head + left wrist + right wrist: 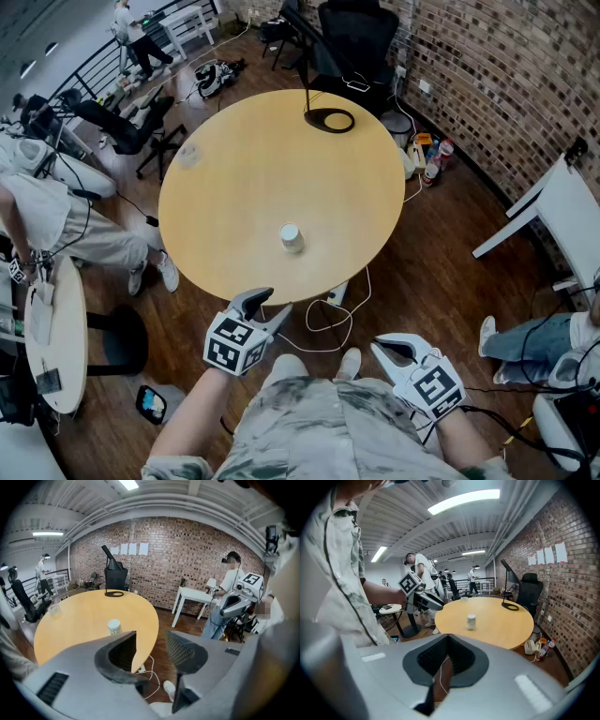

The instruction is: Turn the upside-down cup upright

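Observation:
A white paper cup (292, 237) stands base-up on the round wooden table (234, 187), near its front edge. It also shows as a small cup (114, 626) in the left gripper view and as a cup (471, 621) in the right gripper view. My left gripper (267, 305) hovers just off the table's near edge, below the cup, with its jaws a little apart and nothing between them (152, 641). My right gripper (382, 349) hangs over the floor to the right, farther from the table, its jaws closed together and empty (446, 641).
A clear plastic cup (188, 155) sits at the table's far left and a black ring-shaped stand (329, 120) at its far edge. Office chairs stand behind, a white table (562, 206) at the right, people and a small round table (56, 337) at the left, and white cables (328, 323) lie on the floor.

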Tool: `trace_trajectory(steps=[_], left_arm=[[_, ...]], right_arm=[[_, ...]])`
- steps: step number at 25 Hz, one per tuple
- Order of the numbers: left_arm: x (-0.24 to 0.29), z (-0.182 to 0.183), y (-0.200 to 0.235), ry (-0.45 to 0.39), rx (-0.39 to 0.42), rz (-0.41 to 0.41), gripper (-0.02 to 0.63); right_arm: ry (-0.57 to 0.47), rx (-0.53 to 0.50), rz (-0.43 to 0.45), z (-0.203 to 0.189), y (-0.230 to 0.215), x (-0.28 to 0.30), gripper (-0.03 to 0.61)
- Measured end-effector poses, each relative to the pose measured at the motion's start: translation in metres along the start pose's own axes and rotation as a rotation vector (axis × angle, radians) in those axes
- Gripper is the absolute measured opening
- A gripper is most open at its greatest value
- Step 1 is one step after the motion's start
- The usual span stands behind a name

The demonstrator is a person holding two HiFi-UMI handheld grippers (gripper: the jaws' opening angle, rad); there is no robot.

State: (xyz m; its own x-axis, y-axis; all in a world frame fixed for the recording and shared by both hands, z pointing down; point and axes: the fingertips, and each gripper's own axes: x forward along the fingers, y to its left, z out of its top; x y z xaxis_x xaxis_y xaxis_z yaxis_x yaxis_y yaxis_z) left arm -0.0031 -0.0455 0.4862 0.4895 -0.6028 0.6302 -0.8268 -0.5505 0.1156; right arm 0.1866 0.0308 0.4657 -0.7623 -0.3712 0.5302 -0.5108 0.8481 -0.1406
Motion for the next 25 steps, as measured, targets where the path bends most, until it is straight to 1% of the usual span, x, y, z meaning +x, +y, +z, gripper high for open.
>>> trace_trajectory(steps=[2,5,7,10,14,18,22,25], left_arm=[[0.026,0.005,0.022,0.067,0.042,0.011,0.220],[0.067,0.009,0.054,0.175,0.102,0.016,0.261],[0.093,0.009,0.074,0.237,0.141,0.023,0.277],[0.126,0.005,0.099,0.333,0.202,0.016,0.312],[0.164,-0.007,0.129,0.464,0.282,-0.009,0.325],[0.196,-0.013,0.136,0.550,0.345,-0.062,0.328],[0.211,-0.025,0.135,0.635,0.403,-0.118,0.327],[0.220,-0.033,0.135,0.661,0.448,-0.131,0.305]], right_arm=[[0.001,-0.001,-0.009,0.008,-0.013,0.003,0.003],[0.005,-0.005,-0.026,0.010,-0.030,0.006,0.002],[0.007,0.005,-0.058,0.012,-0.040,0.005,0.003],[0.012,0.053,-0.126,0.017,-0.055,0.002,0.003],[-0.004,0.083,-0.191,0.028,-0.070,0.010,0.002],[0.005,0.113,-0.241,0.032,-0.076,0.014,0.003],[0.015,0.132,-0.273,0.035,-0.077,0.020,0.002],[0.030,0.143,-0.287,0.035,-0.079,0.025,0.003]])
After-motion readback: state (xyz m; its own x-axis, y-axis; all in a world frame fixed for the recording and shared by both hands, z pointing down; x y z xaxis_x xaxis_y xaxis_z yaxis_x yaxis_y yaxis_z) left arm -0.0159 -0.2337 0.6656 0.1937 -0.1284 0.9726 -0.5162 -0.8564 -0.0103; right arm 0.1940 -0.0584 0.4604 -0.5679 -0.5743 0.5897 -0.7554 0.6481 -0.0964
